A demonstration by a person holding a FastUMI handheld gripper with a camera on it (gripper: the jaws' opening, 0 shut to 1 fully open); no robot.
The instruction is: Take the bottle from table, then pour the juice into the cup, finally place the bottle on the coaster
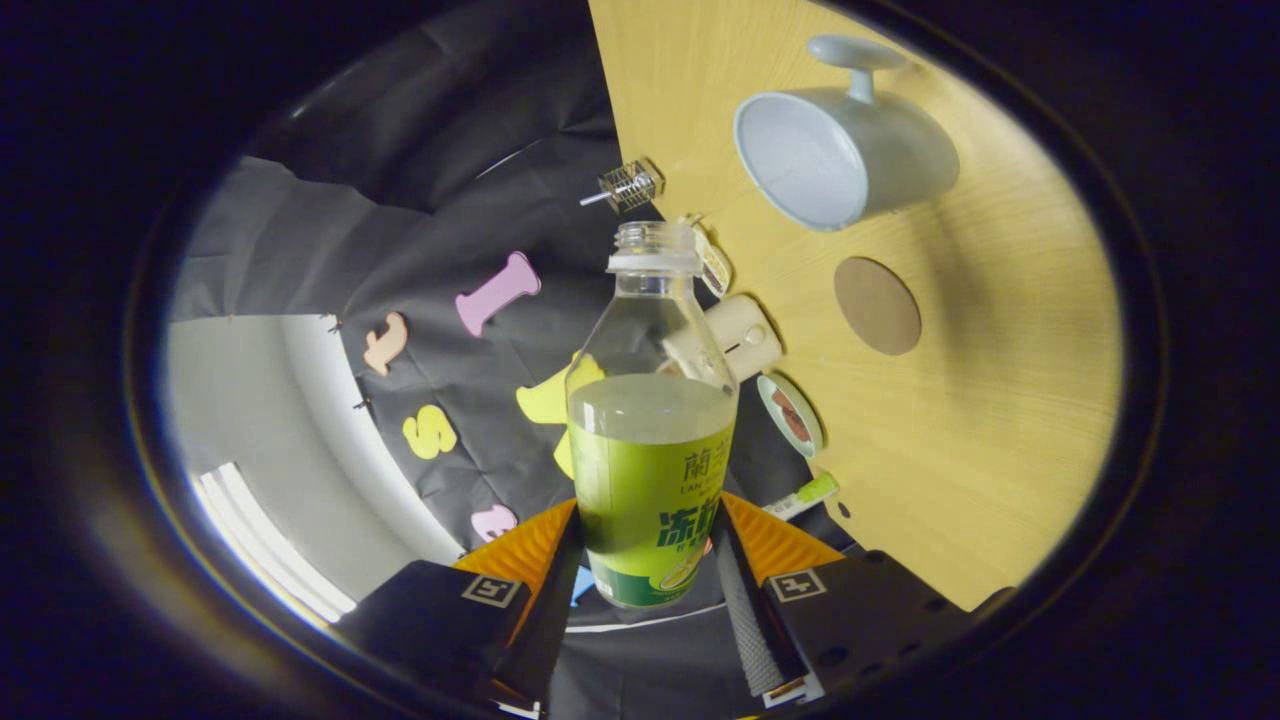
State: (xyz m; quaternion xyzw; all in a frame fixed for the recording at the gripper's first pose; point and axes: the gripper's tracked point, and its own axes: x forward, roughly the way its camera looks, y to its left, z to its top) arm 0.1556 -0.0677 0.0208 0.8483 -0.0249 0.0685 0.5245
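Currently: gripper (pixel 650 570) pinching uncapped bottle (pixel 650 440) at the label, rolled for pouring; cup (pixel 840 150) at one o'clock, coaster (pixel 877 305) nearer.

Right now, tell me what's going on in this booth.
A hand-held gripper is shut on an uncapped bottle of juice, one finger on each side of its labelled lower half. The view is rolled sideways, so the wooden table stands beside the bottle. On it sit an empty cup and a round coaster, both beyond the fingers. No juice is flowing.
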